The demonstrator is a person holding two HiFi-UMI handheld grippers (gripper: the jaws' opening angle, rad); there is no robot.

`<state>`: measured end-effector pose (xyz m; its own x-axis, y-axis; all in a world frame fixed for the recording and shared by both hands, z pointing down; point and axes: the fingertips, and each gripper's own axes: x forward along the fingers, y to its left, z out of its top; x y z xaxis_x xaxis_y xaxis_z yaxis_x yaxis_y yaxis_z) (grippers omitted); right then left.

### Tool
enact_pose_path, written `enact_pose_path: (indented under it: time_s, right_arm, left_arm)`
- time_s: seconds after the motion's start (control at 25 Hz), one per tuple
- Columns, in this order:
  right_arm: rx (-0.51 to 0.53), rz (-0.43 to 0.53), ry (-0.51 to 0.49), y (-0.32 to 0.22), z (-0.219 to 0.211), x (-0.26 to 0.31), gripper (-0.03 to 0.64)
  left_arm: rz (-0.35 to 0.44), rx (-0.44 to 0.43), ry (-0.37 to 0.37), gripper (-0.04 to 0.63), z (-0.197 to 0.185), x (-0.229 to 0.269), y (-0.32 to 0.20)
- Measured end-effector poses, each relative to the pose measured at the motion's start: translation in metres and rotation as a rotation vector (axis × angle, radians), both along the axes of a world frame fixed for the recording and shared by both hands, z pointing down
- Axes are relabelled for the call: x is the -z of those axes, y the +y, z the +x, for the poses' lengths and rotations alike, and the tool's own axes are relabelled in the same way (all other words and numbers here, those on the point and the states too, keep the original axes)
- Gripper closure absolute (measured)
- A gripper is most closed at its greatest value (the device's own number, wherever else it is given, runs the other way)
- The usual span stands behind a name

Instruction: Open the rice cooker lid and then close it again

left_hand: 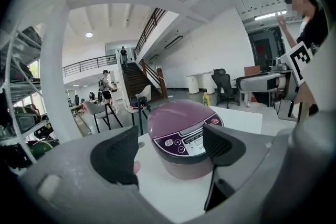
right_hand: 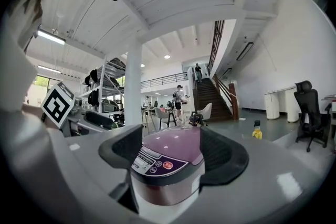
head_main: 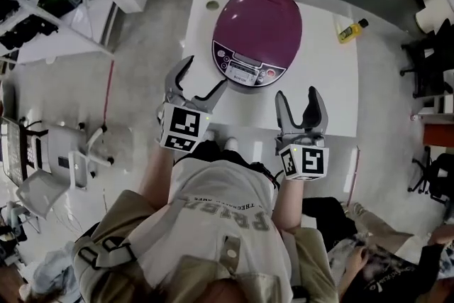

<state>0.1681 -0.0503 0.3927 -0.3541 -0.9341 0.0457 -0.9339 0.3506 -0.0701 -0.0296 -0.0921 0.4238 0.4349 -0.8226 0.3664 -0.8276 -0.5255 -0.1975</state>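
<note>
Your cooker [head_main: 257, 28] sits on the white counter [head_main: 323, 92] with its purple lid [head_main: 261, 14] down flat and the control panel [head_main: 245, 72] facing you; no view shows it ajar. Your left gripper [head_main: 207, 72] is close to the cooker's front left, jaws apart and empty. In the left gripper view the cooker shows between the jaws but beyond the pads, untouched. Your right gripper [head_main: 298, 93] is over the counter's near edge, to the right of the cooker and clear of it; its jaws are also apart, with nothing pressed between them.

So neither gripper is on the lid, and the lid is shut. That fits either end of the job, and the pictures alone do not settle which. Since both grippers point at the cooker, I judge you are at the start; if so, everything is left to do: release the lid at its front, raise it, then press it back down until it seats. The yellow bottle [head_main: 352, 30] at the far corner is well out of your way.
</note>
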Motion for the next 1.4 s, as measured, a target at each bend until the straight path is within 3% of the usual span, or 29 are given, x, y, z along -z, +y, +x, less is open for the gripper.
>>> enact_pose_path:
  time_s: [0.32, 0.52, 0.8, 1.0, 1.4]
  right_arm:
    - [0.004, -0.045, 0.005, -0.016, -0.01, -0.014, 0.299]
    - [0.015, -0.078, 0.045, -0.026, -0.018, -0.022, 0.296]
    - [0.1, -0.125, 0.158, -0.044, -0.041, -0.034, 0.291]
    - [0.212, -0.193, 0.287, -0.053, -0.063, -0.05, 0.262]
    - [0.419, -0.319, 0.494, -0.051, -0.101, -0.086, 0.212]
  left_arm:
    - [-0.031, -0.071, -0.03, 0.201, 0.0, -0.012, -0.02]
    - [-0.085, -0.227, -0.079, 0.156, 0.01, -0.025, -0.028]
    - [-0.115, -0.408, -0.213, 0.149, 0.021, -0.047, -0.037]
    - [-0.162, -0.576, -0.374, 0.149, 0.035, -0.068, -0.028]
    - [-0.133, -0.731, -0.573, 0.124, 0.055, -0.086, -0.021]
